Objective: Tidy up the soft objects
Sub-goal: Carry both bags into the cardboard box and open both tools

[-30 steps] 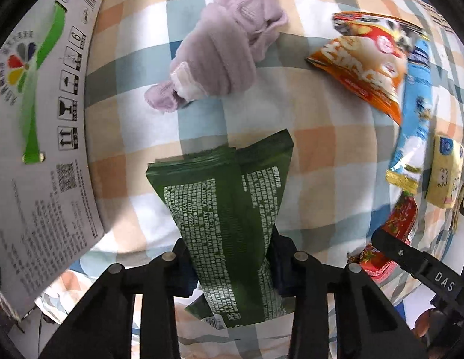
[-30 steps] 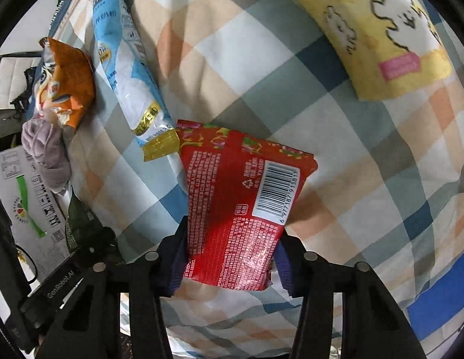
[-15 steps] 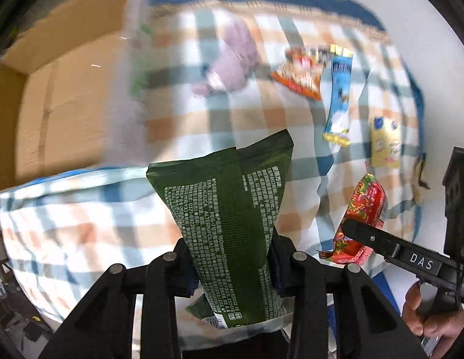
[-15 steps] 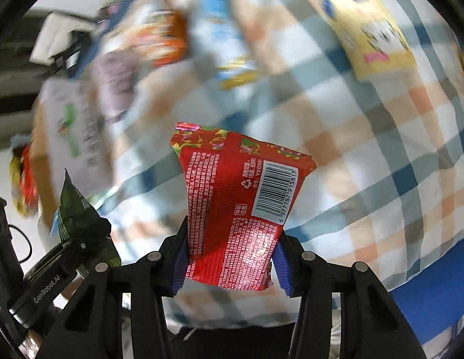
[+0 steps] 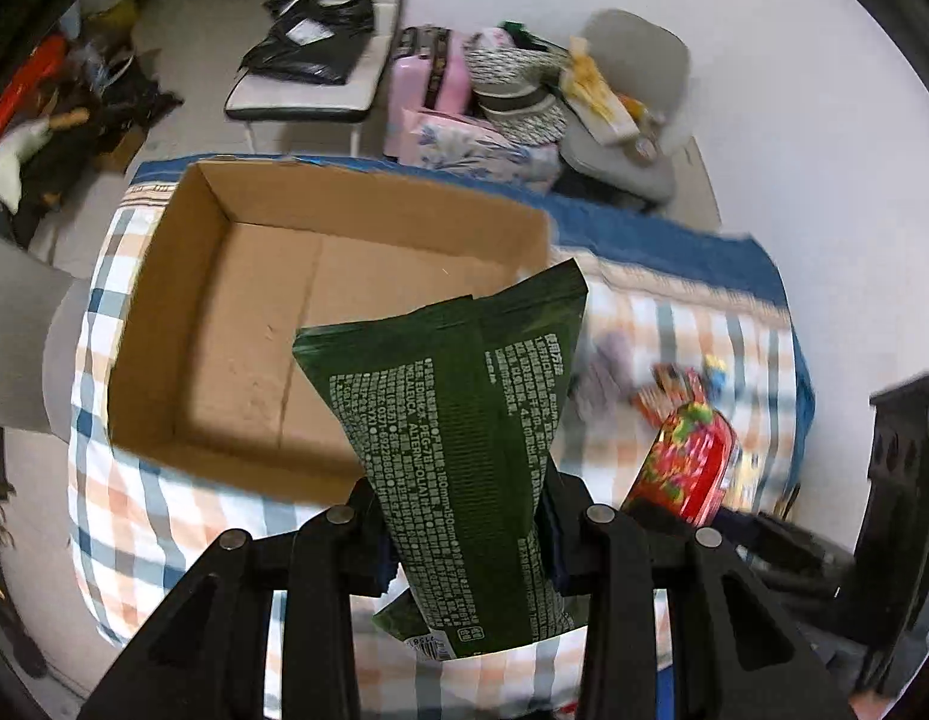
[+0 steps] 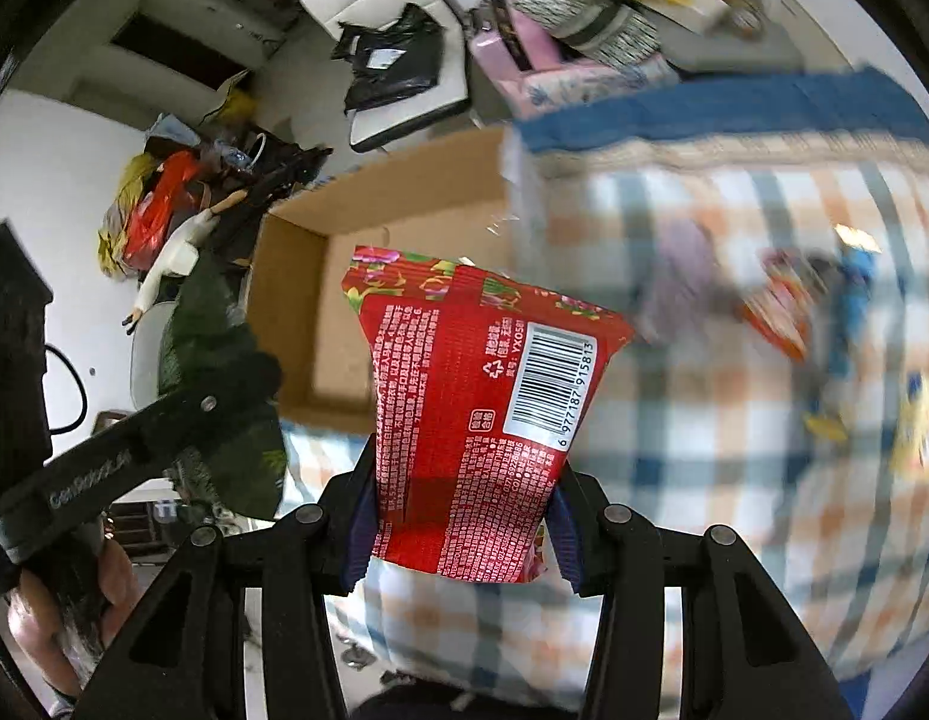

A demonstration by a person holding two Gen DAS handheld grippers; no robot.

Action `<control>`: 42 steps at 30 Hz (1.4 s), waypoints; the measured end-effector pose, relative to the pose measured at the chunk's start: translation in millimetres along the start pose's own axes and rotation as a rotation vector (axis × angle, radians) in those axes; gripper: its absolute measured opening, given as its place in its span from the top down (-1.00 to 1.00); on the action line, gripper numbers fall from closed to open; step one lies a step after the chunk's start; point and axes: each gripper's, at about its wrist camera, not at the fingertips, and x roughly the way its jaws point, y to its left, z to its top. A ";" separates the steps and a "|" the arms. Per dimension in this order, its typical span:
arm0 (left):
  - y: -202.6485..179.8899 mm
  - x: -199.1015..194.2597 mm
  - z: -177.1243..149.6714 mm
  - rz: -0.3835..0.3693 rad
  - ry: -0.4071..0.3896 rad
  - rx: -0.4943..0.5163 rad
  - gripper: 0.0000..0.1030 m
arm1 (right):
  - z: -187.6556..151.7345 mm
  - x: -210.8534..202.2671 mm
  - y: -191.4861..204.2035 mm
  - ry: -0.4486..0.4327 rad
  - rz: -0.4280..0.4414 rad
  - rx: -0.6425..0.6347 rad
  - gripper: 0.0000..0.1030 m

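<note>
My left gripper (image 5: 464,528) is shut on a dark green pouch (image 5: 464,432) and holds it high above the checked bed, in front of an open cardboard box (image 5: 248,324). My right gripper (image 6: 461,516) is shut on a red packet (image 6: 476,420) with a barcode, also raised. The red packet also shows in the left wrist view (image 5: 686,462), at the right. The box shows in the right wrist view (image 6: 344,276), behind the red packet. The left gripper with the green pouch (image 6: 224,384) is at the left there.
On the checked cover (image 6: 734,420) lie a lilac cloth (image 6: 680,276), an orange packet (image 6: 776,306), a blue packet and a yellow packet (image 6: 920,426), all blurred. Beyond the bed stand a white bench with a black bag (image 5: 308,42), a pink suitcase and a grey chair.
Both grippers have risen well above the bed with their packets and swung toward the box. The box interior has come into view; the items on the cover now look small and far.
</note>
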 end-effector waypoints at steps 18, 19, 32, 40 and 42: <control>102.4 187.8 125.4 -0.081 0.315 -0.191 0.36 | 139.9 174.1 52.6 0.113 -0.327 0.038 0.02; 102.1 193.8 128.1 -0.082 0.325 -0.176 0.36 | 143.3 179.6 51.6 0.115 -0.335 0.036 0.02; 93.3 201.2 134.1 0.016 0.312 -0.051 0.25 | 160.9 199.1 56.6 0.108 -0.406 -0.004 -0.28; 97.2 157.5 128.1 0.057 0.198 0.024 -0.48 | 140.2 174.1 69.2 0.090 -0.424 -0.013 -0.76; 98.5 146.0 123.8 0.070 0.168 0.040 -0.65 | 130.3 166.6 73.5 0.083 -0.424 -0.016 -0.93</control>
